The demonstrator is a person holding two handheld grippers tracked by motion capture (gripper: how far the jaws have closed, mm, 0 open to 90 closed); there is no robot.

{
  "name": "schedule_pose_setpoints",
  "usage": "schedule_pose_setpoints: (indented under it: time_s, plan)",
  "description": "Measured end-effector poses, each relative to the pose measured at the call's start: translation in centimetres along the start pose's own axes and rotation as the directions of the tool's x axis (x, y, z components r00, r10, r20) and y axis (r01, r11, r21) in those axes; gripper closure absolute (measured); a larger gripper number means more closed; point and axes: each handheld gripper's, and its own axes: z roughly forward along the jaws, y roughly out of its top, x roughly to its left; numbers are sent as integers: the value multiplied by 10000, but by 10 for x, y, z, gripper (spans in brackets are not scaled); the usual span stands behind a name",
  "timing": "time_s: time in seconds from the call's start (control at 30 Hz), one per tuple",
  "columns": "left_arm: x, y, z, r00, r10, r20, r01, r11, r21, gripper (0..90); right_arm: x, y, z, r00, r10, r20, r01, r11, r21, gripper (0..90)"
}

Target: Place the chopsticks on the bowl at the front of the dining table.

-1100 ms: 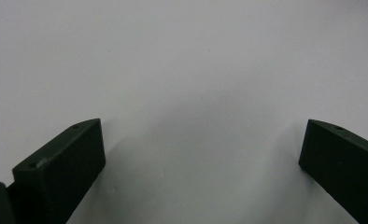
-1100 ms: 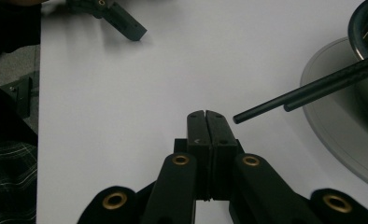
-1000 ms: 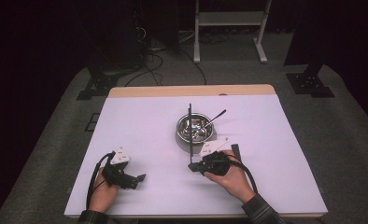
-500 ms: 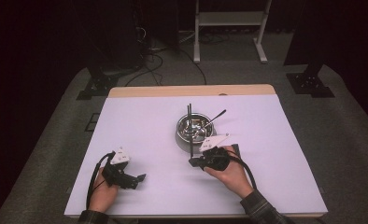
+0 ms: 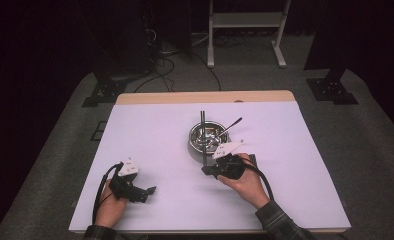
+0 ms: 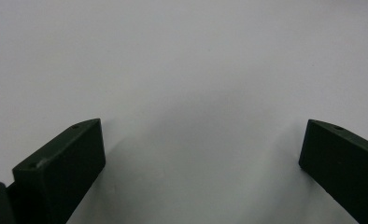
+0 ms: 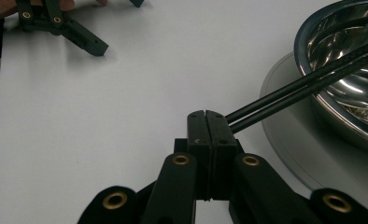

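Right claw: my right gripper (image 5: 206,170) sits just in front of the steel bowl (image 5: 206,137), near the middle of the table (image 5: 150,125). Its jaws are clenched flat together (no gap between the pads in the right gripper view (image 7: 205,114)).

Chopsticks: a pair of black chopsticks (image 7: 303,86) runs from right beside my closed jaw tips up and over the bowl's rim (image 7: 331,25). Their near ends disappear behind the jaw tips, so I cannot tell whether the pads pinch them or merely rest against them. From above, the sticks (image 5: 203,132) lie as one dark line across the bowl, the far ends poking out past its far rim.

Bowl: shiny steel, standing upright on a flat grey round plate (image 7: 285,140) on the white tabletop. Something metallic lies inside it, too small to make out.

Spoon: a dark handle (image 5: 231,124) leans out over the bowl's right rim, pointing away from me.

Left claw: my left gripper (image 5: 147,192) rests low on the table's near left part, well apart from the bowl. Its jaws are spread wide with nothing between them (bare white tabletop in the left gripper view (image 6: 203,154)).

Hands: my right hand (image 5: 245,182) wraps the right gripper's body, my left hand (image 5: 110,207) holds the other.
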Motion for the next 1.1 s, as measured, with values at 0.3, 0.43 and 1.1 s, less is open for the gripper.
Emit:
schedule_pose_setpoints:
  time_s: [0.3,0.43,1.1]
  plan:
    - [0,0,0,10000,-2,-1,2,10000,-2,0,3,-2,-10,9998,-6,-183,3,9998,-196,821]
    - [0,0,0,10000,6,-9,-6,10000,-1,0,0,-6,-18,9998,171,-83,-174,9991,-382,764]
    - [0,0,0,10000,7,-1,-7,10000,8,0,-18,-29,-53,9938,833,730,-797,9955,-511,395]
